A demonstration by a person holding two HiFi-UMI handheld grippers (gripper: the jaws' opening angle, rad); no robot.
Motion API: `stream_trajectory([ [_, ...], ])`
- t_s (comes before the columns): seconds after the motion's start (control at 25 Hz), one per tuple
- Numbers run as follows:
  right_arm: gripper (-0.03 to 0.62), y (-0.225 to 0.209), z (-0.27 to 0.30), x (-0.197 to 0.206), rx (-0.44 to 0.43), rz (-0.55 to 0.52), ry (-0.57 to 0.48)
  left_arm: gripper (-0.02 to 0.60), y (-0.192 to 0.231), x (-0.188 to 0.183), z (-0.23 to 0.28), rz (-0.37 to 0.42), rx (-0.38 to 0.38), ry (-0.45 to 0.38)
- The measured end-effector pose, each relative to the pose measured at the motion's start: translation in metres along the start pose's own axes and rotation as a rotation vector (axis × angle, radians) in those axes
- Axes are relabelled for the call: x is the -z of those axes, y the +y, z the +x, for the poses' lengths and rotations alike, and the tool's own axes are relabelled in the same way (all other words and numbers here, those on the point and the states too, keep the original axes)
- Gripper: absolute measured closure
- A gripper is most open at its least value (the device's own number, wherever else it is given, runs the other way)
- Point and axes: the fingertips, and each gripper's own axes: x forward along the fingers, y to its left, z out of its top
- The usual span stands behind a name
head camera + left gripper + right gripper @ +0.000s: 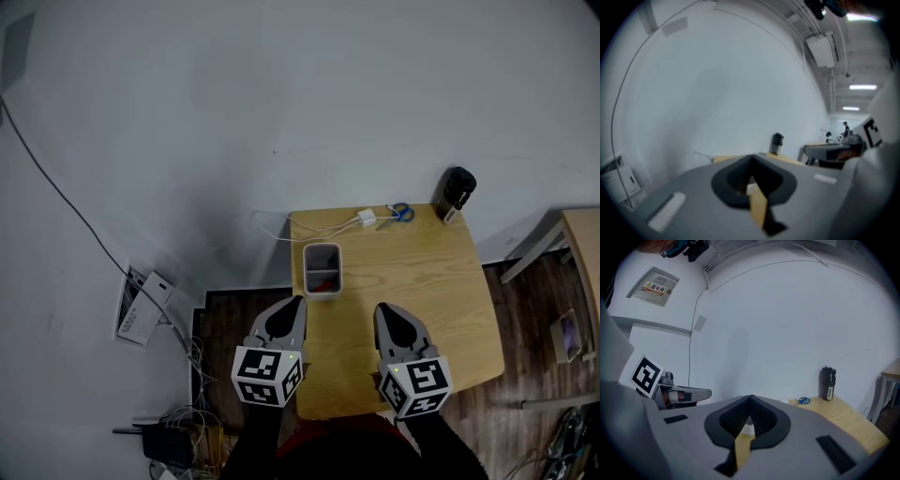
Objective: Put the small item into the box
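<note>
Both the left claw (299,301) and the right claw (382,307) hang clenched and empty over the bench's (422,281) near edge, while the likely small item, a white charger plug (367,219) beside the scissors (402,213) beyond the box (306,267), looks light, rigid and smooth, best pinched across its flat sides.

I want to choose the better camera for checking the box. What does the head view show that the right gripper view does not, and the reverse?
Only the head view: the open inside of the box, with something red at its near end, and cables on the floor. Only the right gripper view: a labelled panel high on the wall. Both: the wooden table, black bottle, blue scissors, the left gripper and the right gripper, each with jaws together.
</note>
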Motion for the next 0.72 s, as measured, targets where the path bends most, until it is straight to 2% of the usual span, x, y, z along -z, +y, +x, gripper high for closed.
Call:
stream_trajectory([
  [0.72,0.586,0.033,-0.056,-0.01,-0.037,-0.036,-0.057,0.58,-0.019,-0.004,-0.078,-0.003,-0.032,-0.074],
])
